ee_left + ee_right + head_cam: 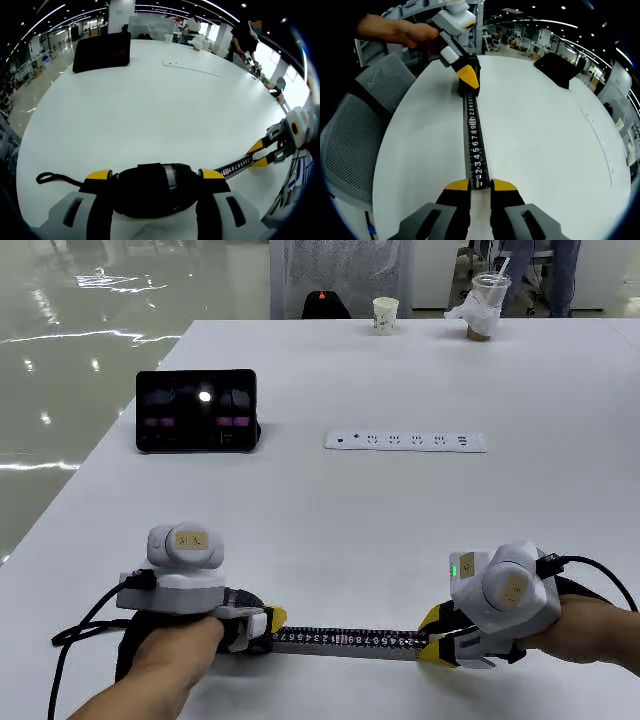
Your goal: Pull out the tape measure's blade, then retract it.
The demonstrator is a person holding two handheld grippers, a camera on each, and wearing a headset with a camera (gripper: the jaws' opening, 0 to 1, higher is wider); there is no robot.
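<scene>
The blade lies 9-to-3 o'clock: left gripper clenched around the tape measure case, right gripper pinching the blade's end.

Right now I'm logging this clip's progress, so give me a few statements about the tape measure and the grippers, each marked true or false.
The left gripper is shut on the tape measure case. True.
The blade is fully wound in. False: it stretches over the table between the two grippers.
The right gripper pinches the blade's end. True.
The tablet lies between the grippers. False: it stands farther back on the table.
</scene>
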